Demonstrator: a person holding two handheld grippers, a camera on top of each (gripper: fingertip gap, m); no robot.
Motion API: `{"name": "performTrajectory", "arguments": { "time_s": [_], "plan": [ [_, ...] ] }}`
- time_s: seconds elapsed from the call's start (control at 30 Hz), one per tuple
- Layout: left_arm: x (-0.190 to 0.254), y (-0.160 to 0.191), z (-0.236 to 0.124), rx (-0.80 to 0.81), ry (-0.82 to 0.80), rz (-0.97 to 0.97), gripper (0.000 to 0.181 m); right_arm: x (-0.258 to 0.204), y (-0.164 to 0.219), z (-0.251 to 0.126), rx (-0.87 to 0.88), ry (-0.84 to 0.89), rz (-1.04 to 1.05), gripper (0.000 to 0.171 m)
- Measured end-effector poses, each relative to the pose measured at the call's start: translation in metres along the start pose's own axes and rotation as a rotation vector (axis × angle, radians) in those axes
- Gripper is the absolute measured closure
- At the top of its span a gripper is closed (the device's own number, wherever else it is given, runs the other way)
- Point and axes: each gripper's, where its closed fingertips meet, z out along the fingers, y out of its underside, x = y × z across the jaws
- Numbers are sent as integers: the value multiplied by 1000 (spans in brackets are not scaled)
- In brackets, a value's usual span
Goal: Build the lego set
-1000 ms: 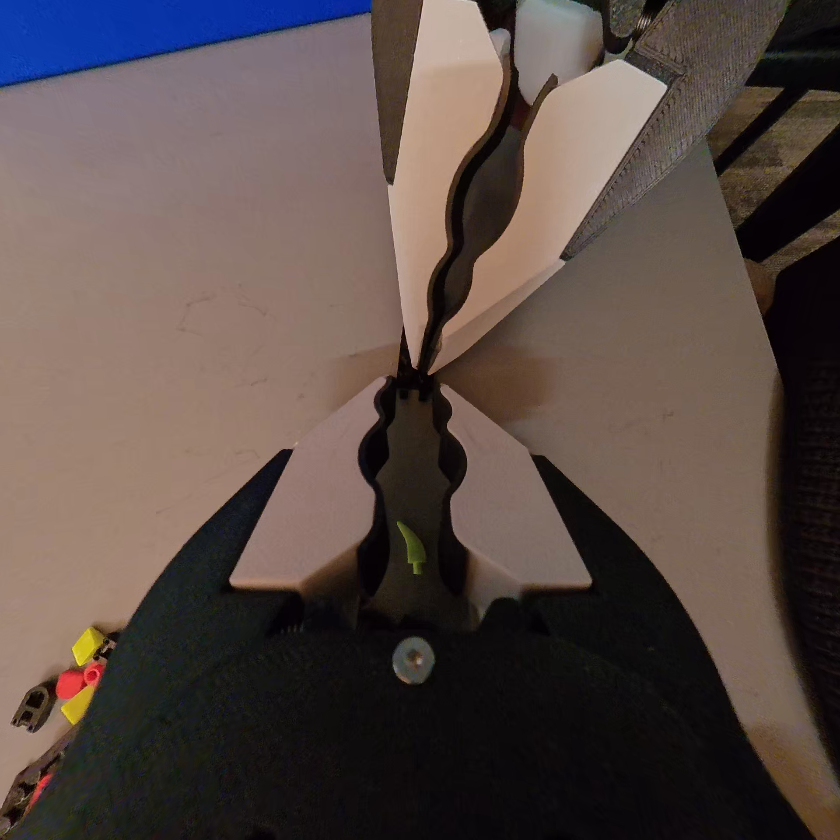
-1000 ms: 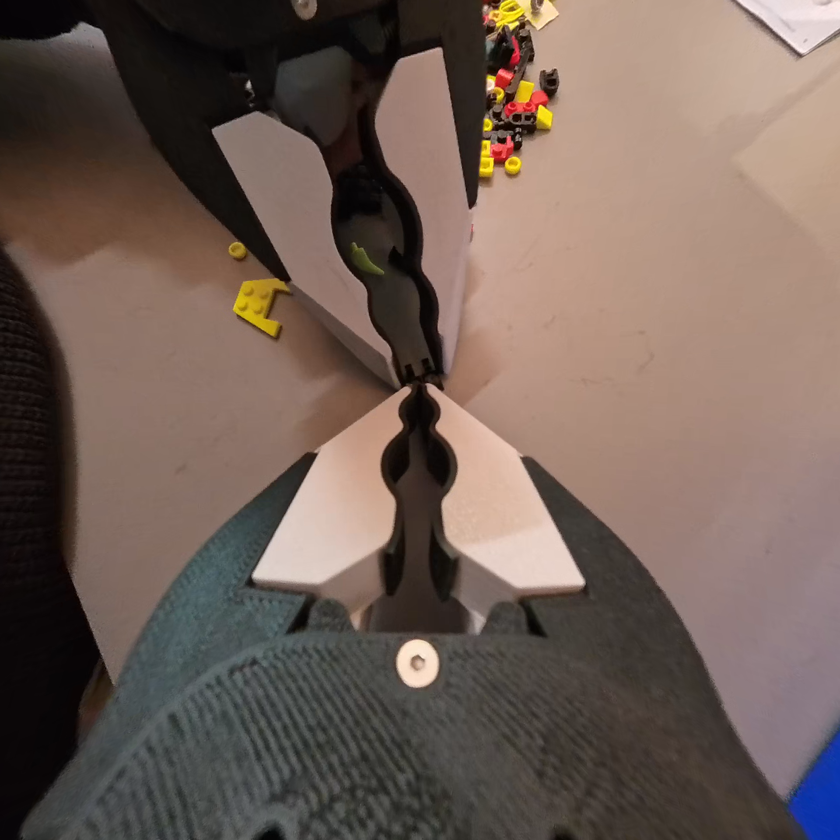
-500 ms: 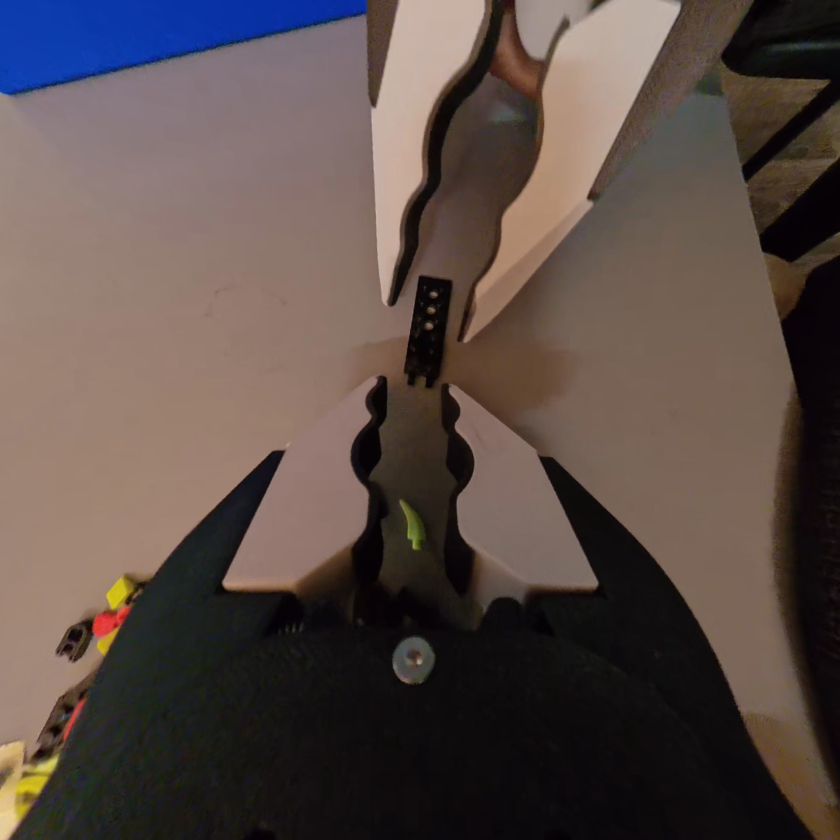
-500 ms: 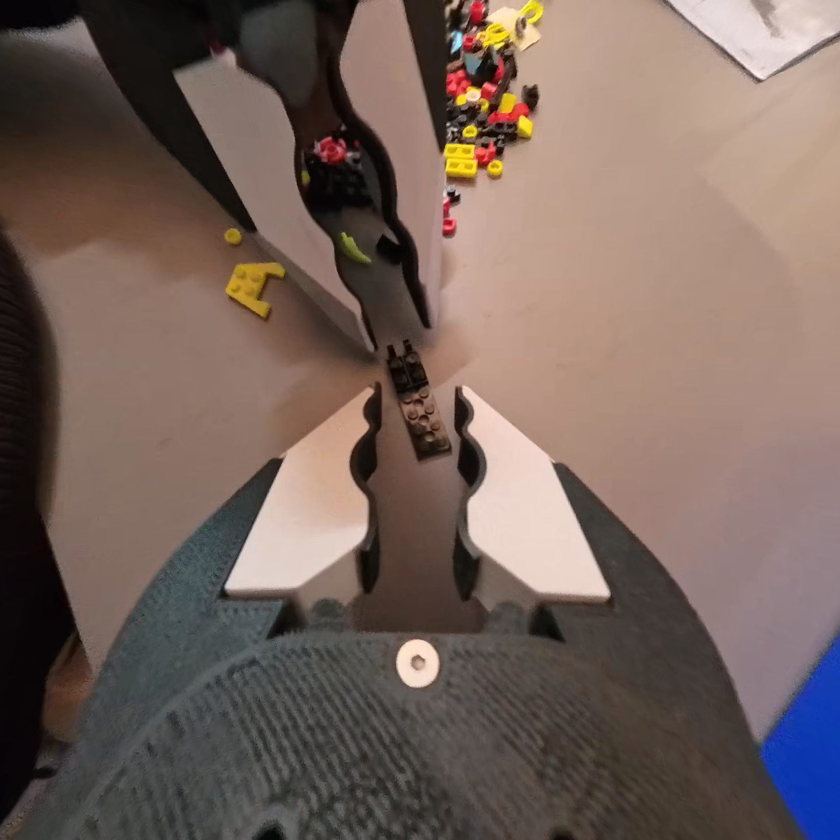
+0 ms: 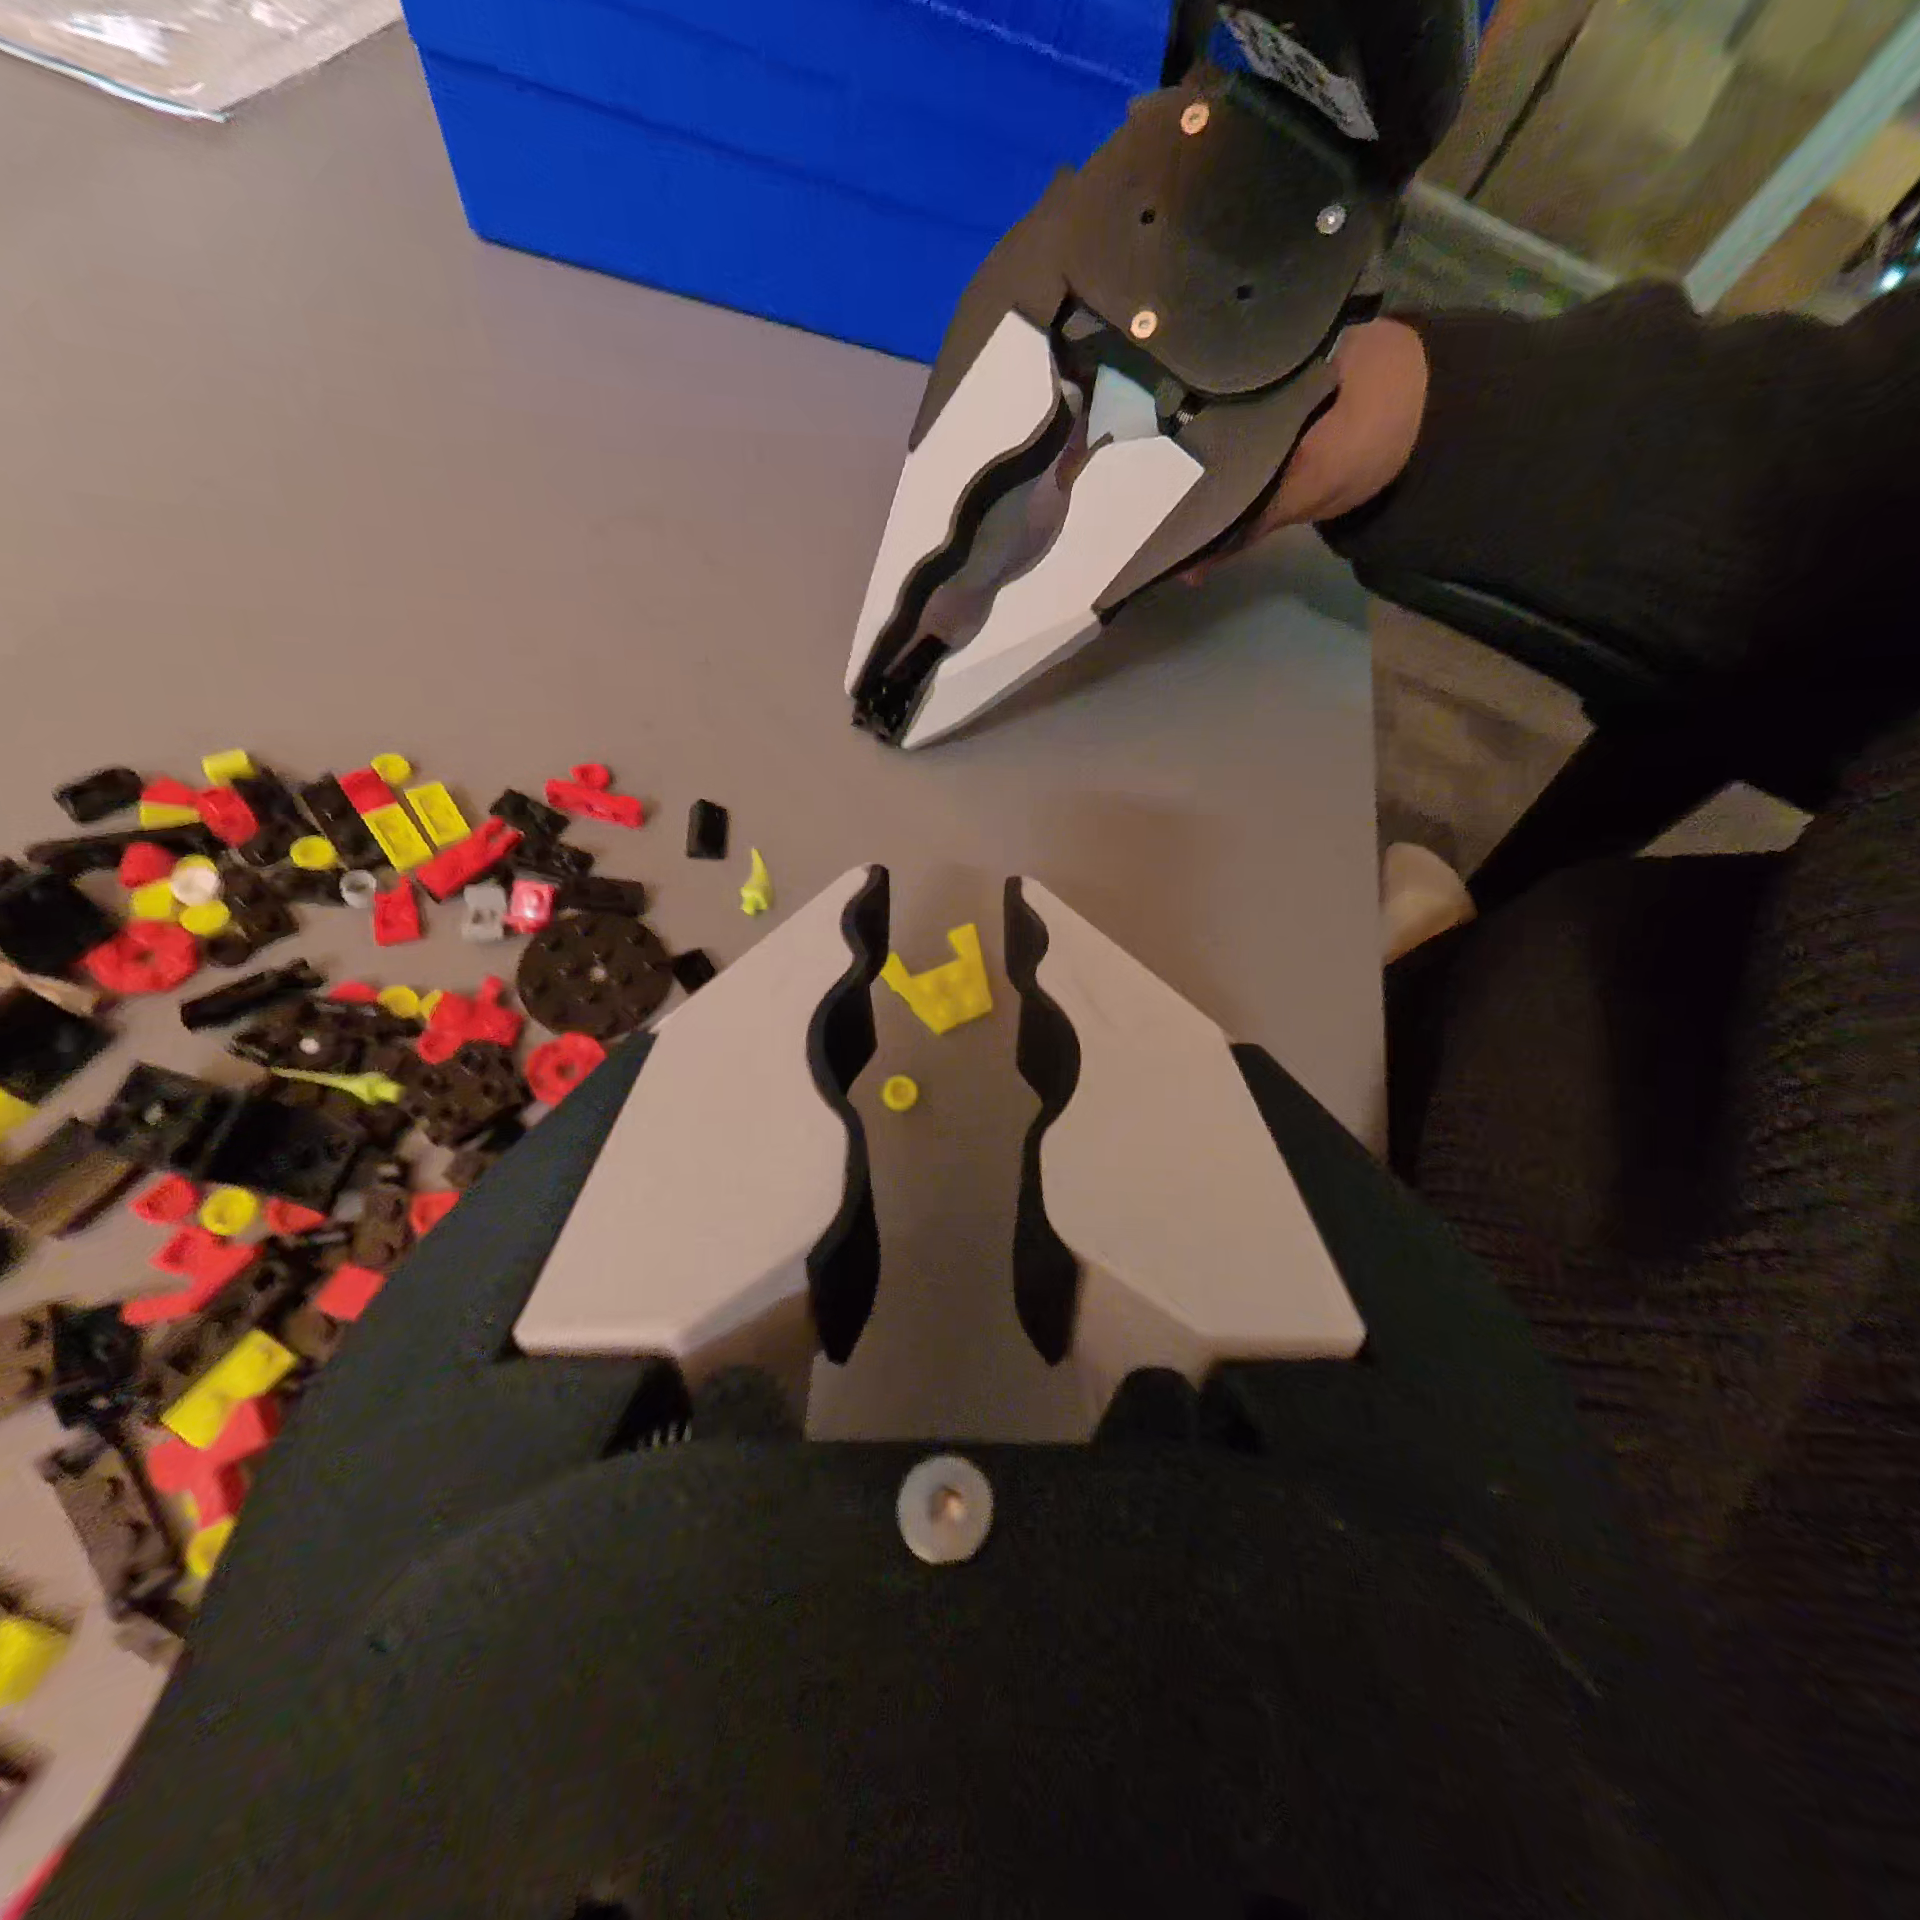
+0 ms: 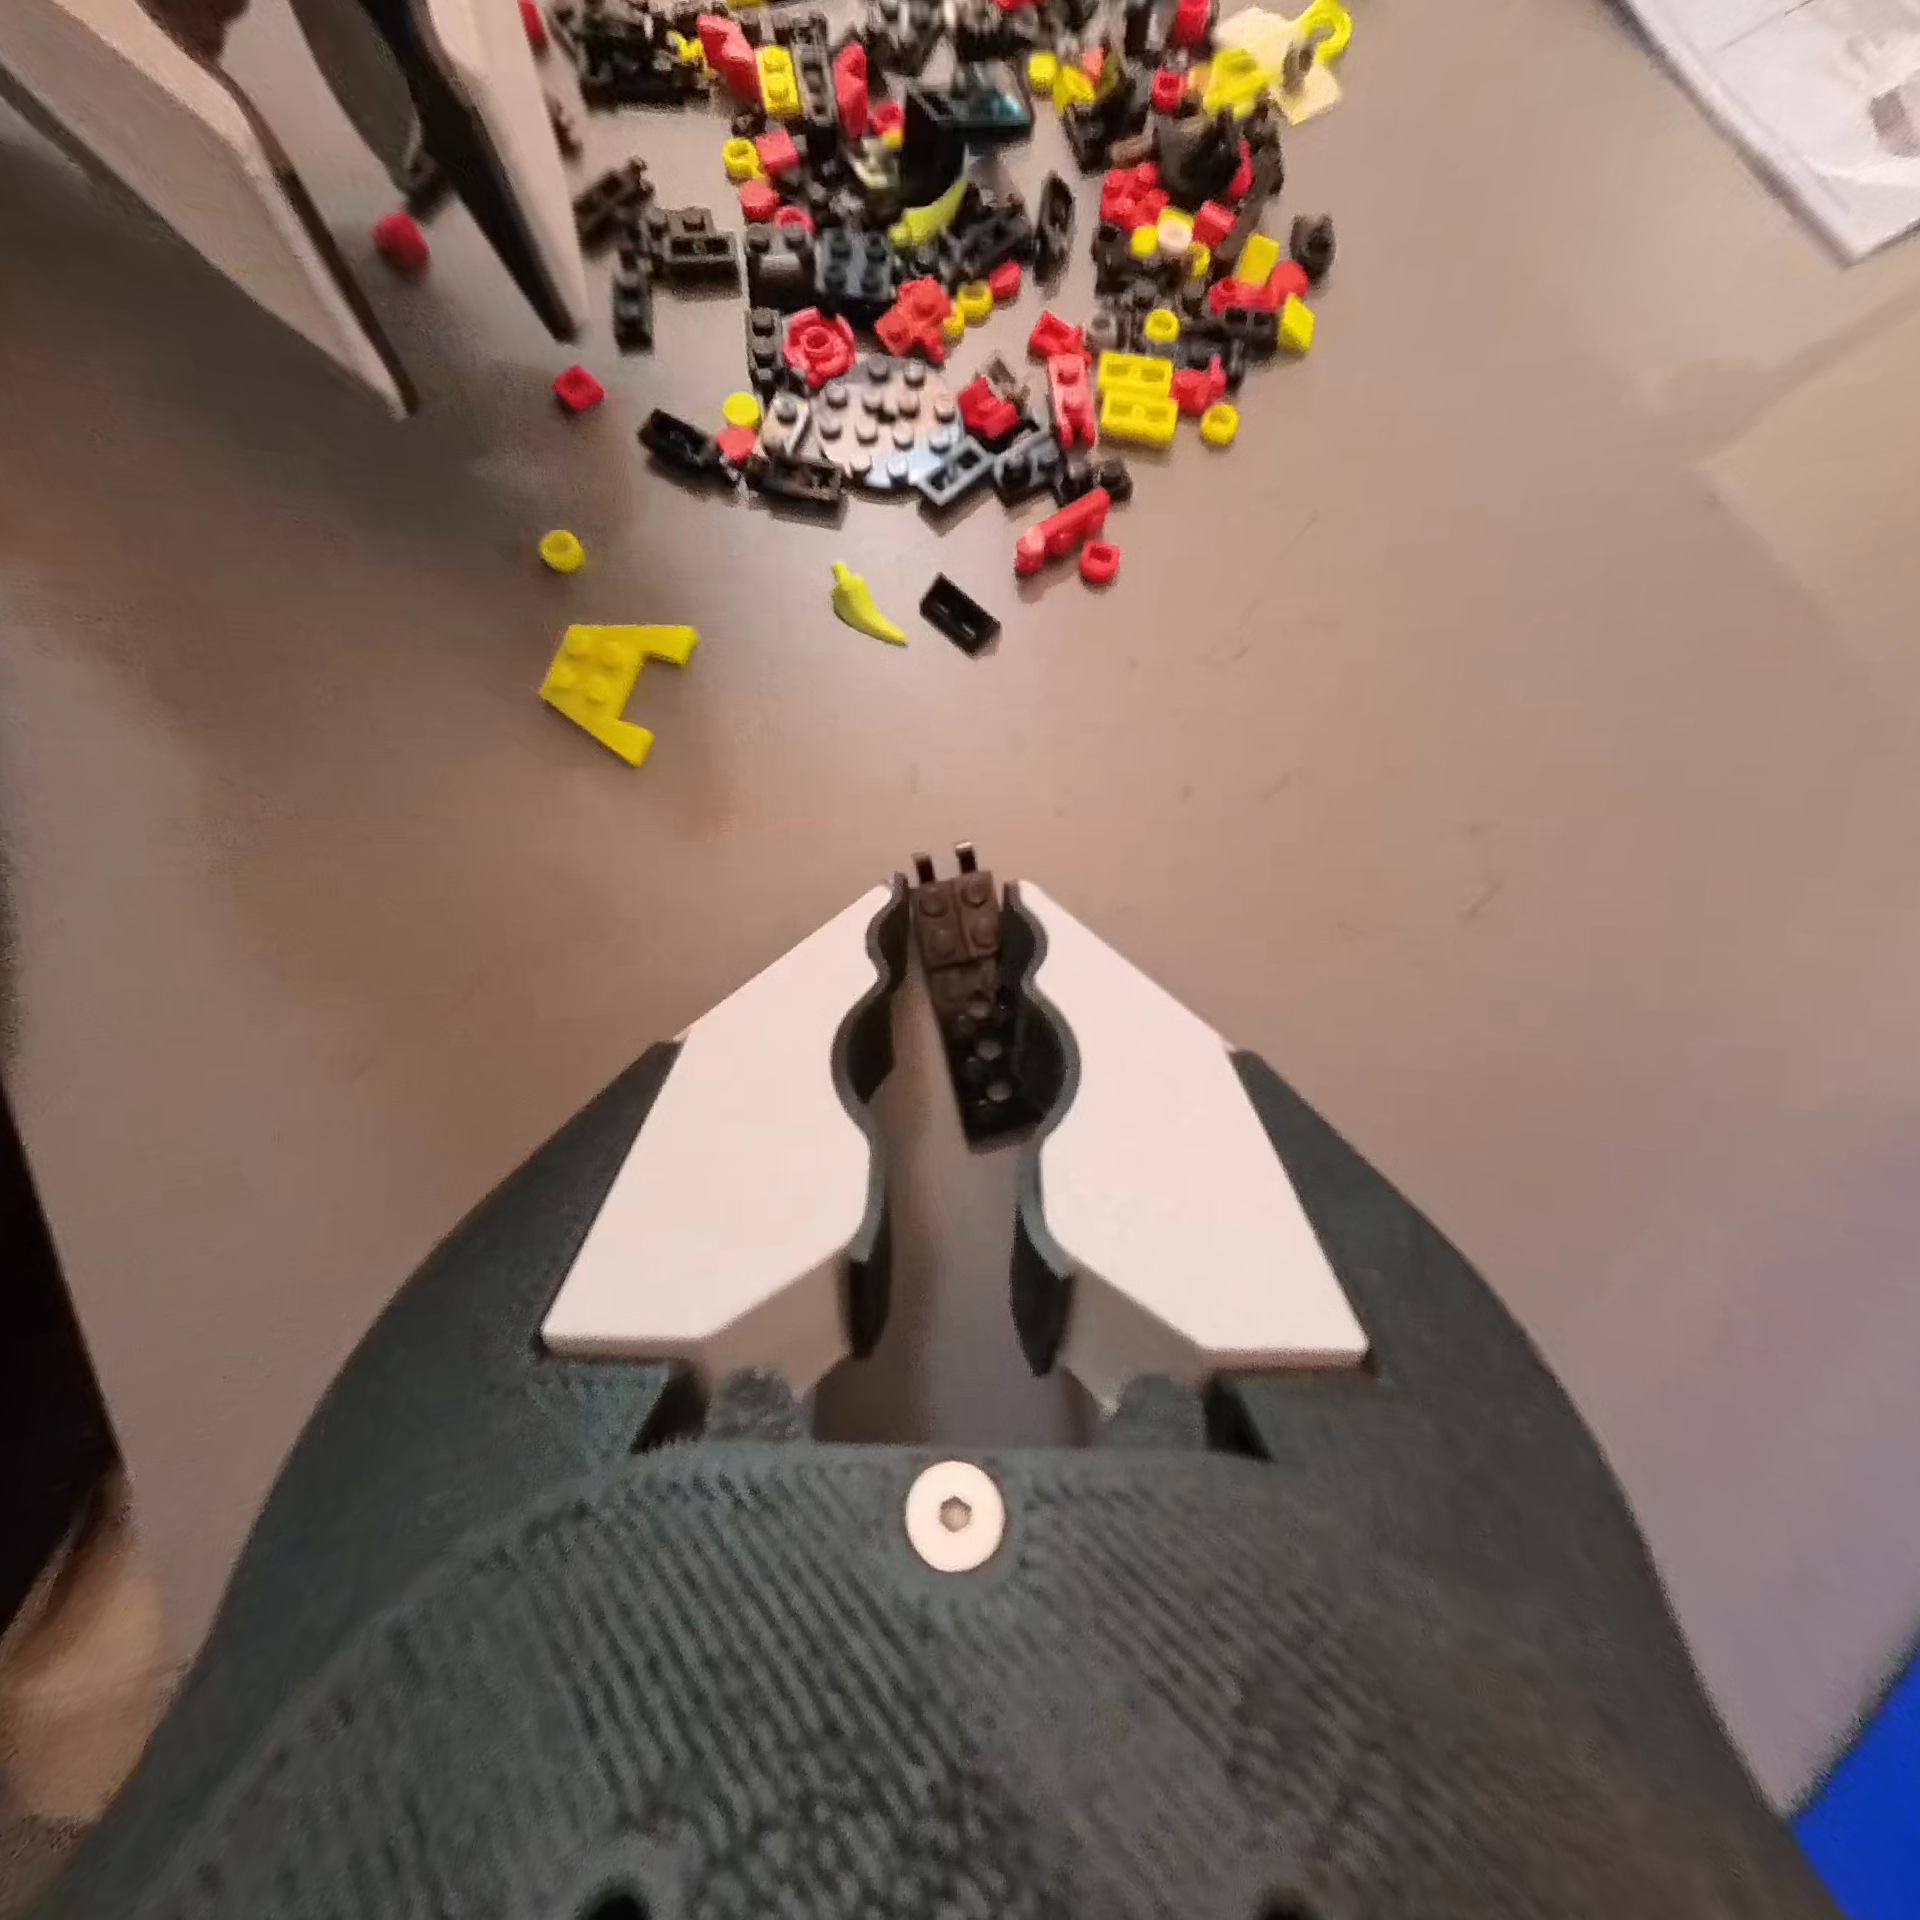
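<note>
My right gripper (image 6: 956, 894) is shut on a small black brick assembly (image 6: 971, 997) that sticks out past its tips; it also shows in the left wrist view (image 5: 894, 707), held by a hand just above the table. My left gripper (image 5: 945, 883) is open and empty, raised above a yellow wedge plate (image 5: 940, 987) and a small yellow round stud (image 5: 899, 1091). A pile of loose black, red and yellow pieces (image 5: 291, 997) lies to its left. In the right wrist view the pile (image 6: 966, 270) lies ahead, with the yellow wedge plate (image 6: 613, 675) nearer.
A blue box (image 5: 748, 156) stands at the table's far side. A lime claw piece (image 6: 868, 608) and a small black plate (image 6: 961, 613) lie loose before the pile. A paper sheet (image 6: 1808, 114) lies far right. The table edge (image 5: 1371, 831) is to the right. About 10 cm separates my left fingertips from my right. About 6 cm separates my left fingertips from the small yellow round stud (image 5: 899, 1091). The right camera catches it too, in the right wrist view (image 6: 562, 554).
The grippers were tip to tip on the black assembly. The left gripper opened, let go and pulled back over the yellow pieces. The right gripper closed on the assembly and drew away with it.
</note>
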Motion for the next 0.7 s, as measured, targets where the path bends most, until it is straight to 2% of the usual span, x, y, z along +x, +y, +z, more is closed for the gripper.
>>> {"name": "performTrajectory", "arguments": {
  "time_s": [0.03,0.13,0.27,0.4,0.53,0.7],
  "plan": [
    [1,1,-1,11,6,-28,162,-1,-7,-3,25,18,-27,155],
    [7,-11,-1,95,87,-170,153,-9,-44,-19,170,113,-177,156],
    [19,-34,-6,237,298,-436,145,-38,-82,-35,302,251,-439,156],
    [20,-34,-8,242,297,-429,146,-55,-97,-40,356,371,-616,156],
    [24,-32,-6,226,252,-295,146,-59,-103,-37,387,334,-535,156],
    [21,-36,-6,251,111,-54,143,-58,-122,-50,544,168,-203,157]
  ]
}}
